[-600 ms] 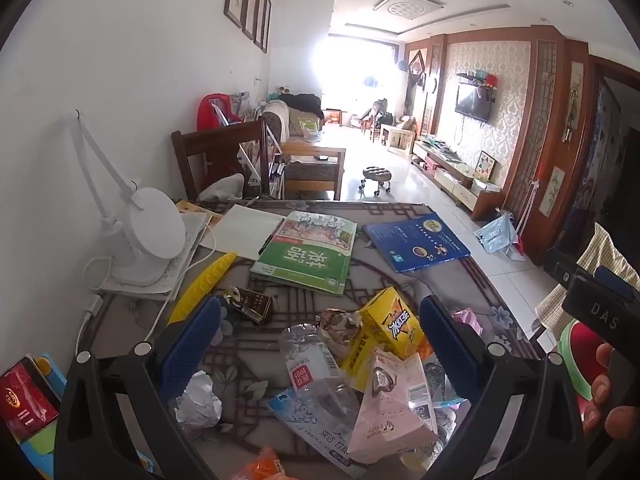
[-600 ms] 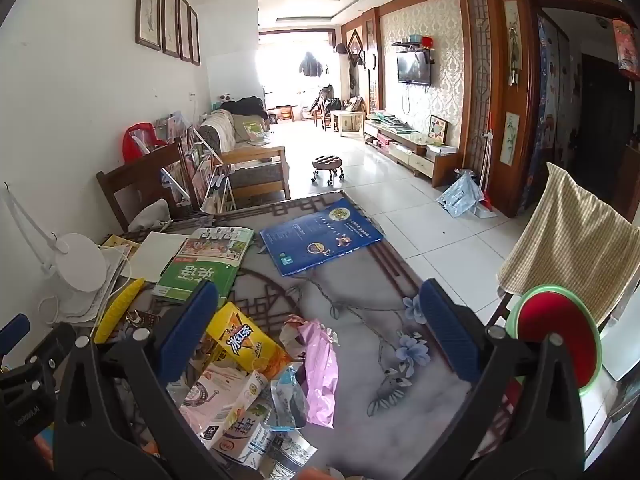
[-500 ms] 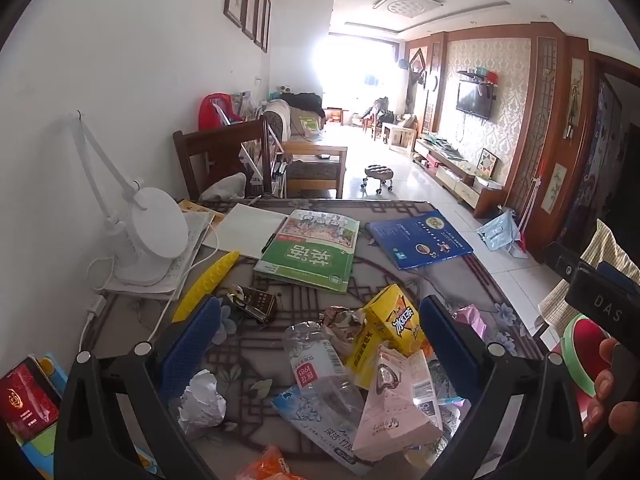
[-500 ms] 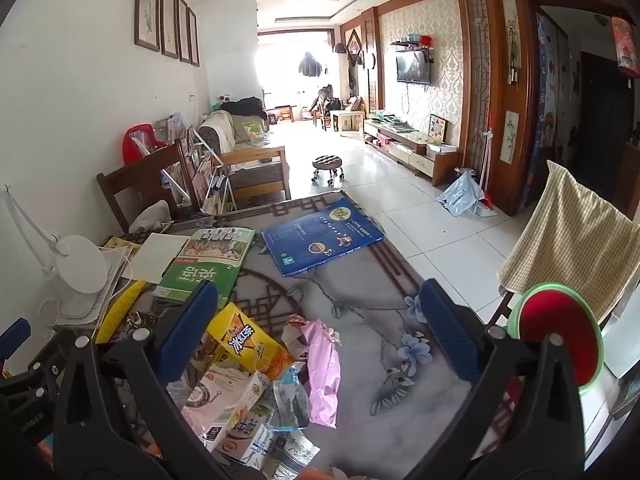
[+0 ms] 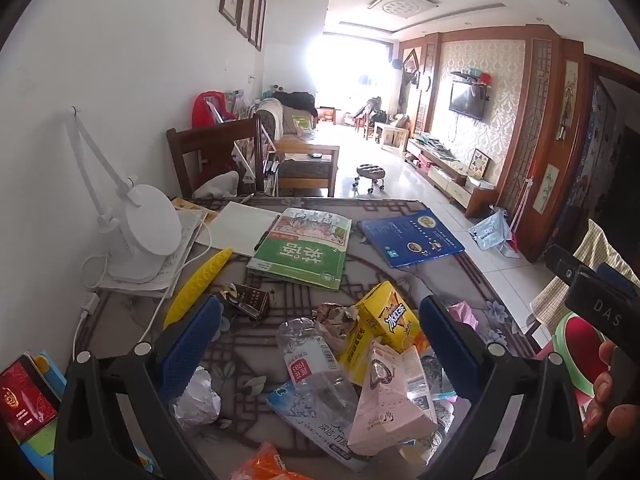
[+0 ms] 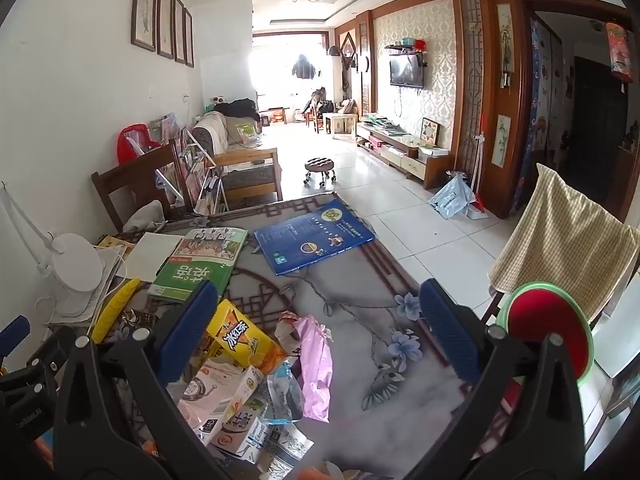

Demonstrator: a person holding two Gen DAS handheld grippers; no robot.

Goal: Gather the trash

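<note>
Over the near surface point(image 5: 132, 320), both claws, left point(image 5: 318, 344) and right point(image 6: 316, 332), gape wide and empty; best lower onto one item, the yellow carton point(image 5: 386, 316).

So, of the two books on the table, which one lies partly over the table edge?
The blue book: its far corner hangs out past the table edge over the floor tiles. The green book lies fully on the table, beside the white paper.

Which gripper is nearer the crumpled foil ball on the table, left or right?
Left. The foil ball lies just below the left gripper, by its left finger. The right gripper hangs over the pink bag, farther right.
</note>
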